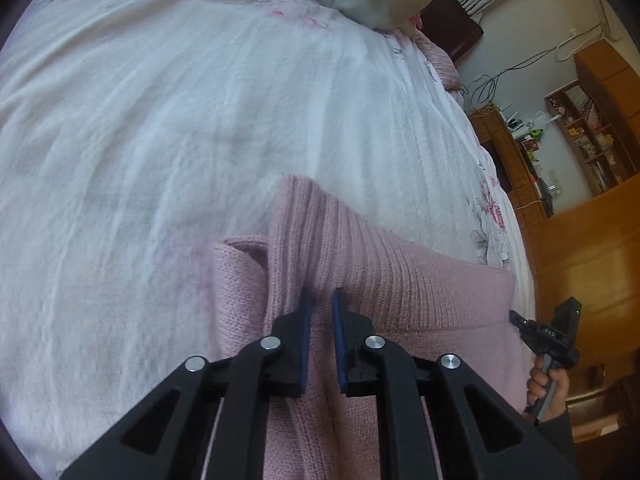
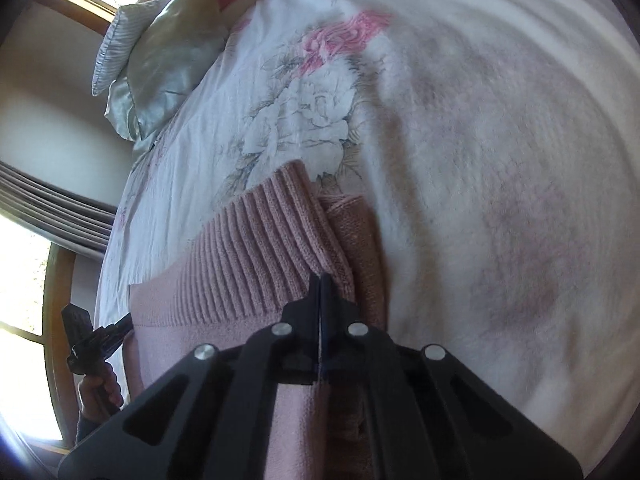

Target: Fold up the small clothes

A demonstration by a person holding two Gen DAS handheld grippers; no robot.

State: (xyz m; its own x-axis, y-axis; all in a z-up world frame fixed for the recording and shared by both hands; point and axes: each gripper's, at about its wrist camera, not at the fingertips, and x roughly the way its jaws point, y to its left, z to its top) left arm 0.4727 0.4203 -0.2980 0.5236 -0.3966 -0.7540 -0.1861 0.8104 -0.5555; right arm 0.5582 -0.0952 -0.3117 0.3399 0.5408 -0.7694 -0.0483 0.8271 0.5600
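Note:
A pink knit sweater (image 1: 400, 280) with a ribbed hem (image 2: 256, 256) lies partly folded on the bed. In the left wrist view my left gripper (image 1: 322, 300) is shut on a thick fold of the knit, which fills the narrow gap between the blue pads (image 1: 307, 320). My right gripper (image 2: 322, 280) is pressed shut on the sweater's edge beside the ribbed band. Each gripper shows in the other's view at the far side of the garment: the right gripper (image 1: 536, 328) and the left gripper (image 2: 100, 336), each held by a hand (image 1: 548, 392).
The white floral bedspread (image 1: 180, 140) spreads wide beyond the sweater. A pale green pillow (image 2: 160, 52) sits at the head of the bed. Wooden shelves and a desk (image 1: 592, 152) stand past the bed's right edge, and windows (image 2: 24, 280) are on the other side.

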